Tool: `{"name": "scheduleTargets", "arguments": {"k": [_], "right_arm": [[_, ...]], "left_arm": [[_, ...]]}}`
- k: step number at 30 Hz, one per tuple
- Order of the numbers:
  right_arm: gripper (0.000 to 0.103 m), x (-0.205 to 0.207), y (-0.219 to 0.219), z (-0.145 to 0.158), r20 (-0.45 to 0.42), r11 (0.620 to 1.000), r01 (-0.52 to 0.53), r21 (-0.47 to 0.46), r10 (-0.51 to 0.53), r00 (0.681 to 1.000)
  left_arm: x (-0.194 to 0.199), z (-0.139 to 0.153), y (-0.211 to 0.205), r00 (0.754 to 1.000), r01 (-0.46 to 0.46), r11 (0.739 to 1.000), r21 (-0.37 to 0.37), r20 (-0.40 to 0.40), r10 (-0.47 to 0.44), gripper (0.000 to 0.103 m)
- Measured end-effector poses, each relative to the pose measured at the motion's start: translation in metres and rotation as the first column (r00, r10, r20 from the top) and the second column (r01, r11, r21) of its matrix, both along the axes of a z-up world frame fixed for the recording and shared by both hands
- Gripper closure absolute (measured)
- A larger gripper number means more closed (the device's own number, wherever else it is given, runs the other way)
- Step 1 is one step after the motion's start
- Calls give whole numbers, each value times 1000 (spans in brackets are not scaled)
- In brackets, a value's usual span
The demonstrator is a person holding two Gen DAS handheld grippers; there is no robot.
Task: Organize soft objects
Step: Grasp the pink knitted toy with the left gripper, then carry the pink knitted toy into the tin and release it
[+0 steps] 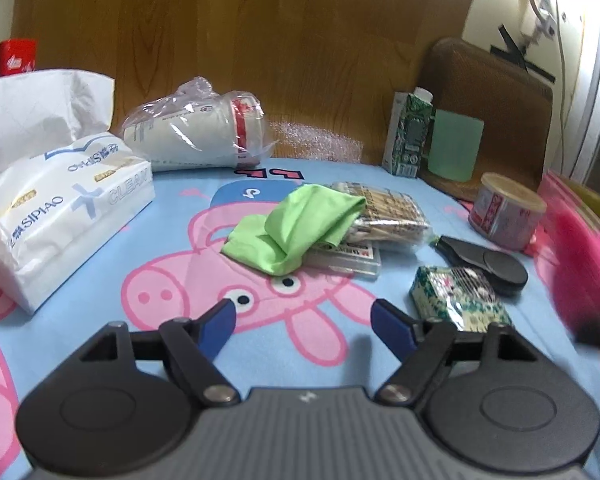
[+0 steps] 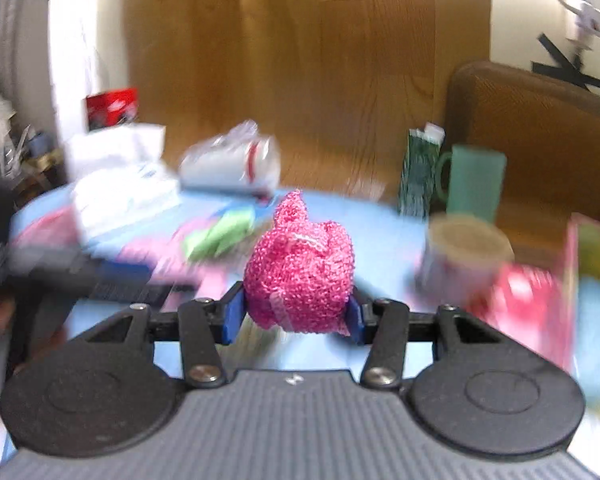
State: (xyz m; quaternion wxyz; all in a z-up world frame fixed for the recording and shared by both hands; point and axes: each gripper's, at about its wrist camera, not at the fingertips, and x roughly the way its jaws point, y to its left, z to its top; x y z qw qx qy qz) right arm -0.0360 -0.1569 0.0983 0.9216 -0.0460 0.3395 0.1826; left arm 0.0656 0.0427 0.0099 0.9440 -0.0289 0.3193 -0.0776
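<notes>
While the right gripper (image 2: 296, 316) carries a pink knitted scrubber (image 2: 299, 276) above the table, its jaws are clamped on the lower sides of that ball, so the yielding mesh bulges upward between the blue pads (image 2: 233, 316) rather than slipping out; a low, two-sided pinch suits a thing that deforms. Background blur in the right view suggests the hand is in transit, probably toward a place for soft goods, though no destination can be identified. The left gripper (image 1: 304, 322) hovers low over the cartoon-pig cloth (image 1: 172, 240) with jaws apart and nothing between them, aimed at the green rag (image 1: 292, 232), which lies crumpled and draped partly over a pack of cotton swabs (image 1: 392, 212) and a clear case (image 1: 352, 258). That overlap matters: the rag should be lifted by its free near fold, lest the swabs be dragged along. A tissue pack (image 1: 72, 208) stands at the left edge, bagged paper cups (image 1: 204, 128) lie behind, and a carton (image 1: 408, 132), a mug (image 1: 456, 148), a tin (image 1: 504, 210), a black scraper (image 1: 488, 264) and a small green packet (image 1: 456, 296) sit to the right, well apart from the rag. Of the soft items, one is held and the rag is not yet taken.
</notes>
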Motion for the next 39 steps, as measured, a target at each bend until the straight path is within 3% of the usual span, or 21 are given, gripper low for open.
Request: {"name": "scheduleTargets", "arguments": {"k": [6,8,9,11,13,15,17,21,23,25,26,31,35,39], "right_arm": [[44,-59,-19,-21,-17,995,50,-84,-52,999],[38,-64,-20,-28,-15,994,69,-81,-71,997],[37,-64,-18,-31,-9,994,75,-79,-76,997],[34,-62,-16,-36,-4,994,77,-76,-78,997],[34,-63,-17,-36,-7,995,73,-62,-74,997],[34,-63,-17,-36,-4,997,68,-48,-68,998],[33,-64,-17,-37,2,997,64,-42,-64,998],[30,-63,-22,-41,-10,997,71,-32,-71,997],[30,-60,-24,-42,-12,997,72,-22,-72,997],[33,-57,-25,-44,-7,998,59,-16,-59,998],[53,-57,-24,-44,3,998,56,-19,-56,998],[55,-68,-34,-30,147,991,125,-37,-118,982],[55,-78,-58,-10,278,972,234,-6,-223,934],[55,-83,-90,2,342,940,342,-10,-319,884]], "left_arm": [[-11,1,-13,1000,26,998,62,-11,-26,28],[-20,4,-16,999,44,999,17,-25,-44,32],[-25,6,-16,997,66,998,-22,-36,-67,40],[-37,16,-23,991,119,985,-123,-50,-126,44],[-51,28,-36,977,200,960,-194,-40,-212,44],[-68,40,-55,955,288,933,-217,-13,-297,44],[-82,46,-74,931,359,909,-210,5,-366,44],[-91,40,-109,906,412,898,-153,-36,-422,44],[-85,30,-121,905,403,904,-147,-82,-417,52],[-78,24,-122,886,415,880,-233,-116,-449,63],[-78,25,-125,890,406,882,-240,-118,-441,63],[-89,57,-155,868,491,861,-135,-14,-497,63],[-91,83,-192,818,575,812,-100,74,-570,63],[-87,91,-240,766,642,764,-73,104,-634,63]]}}
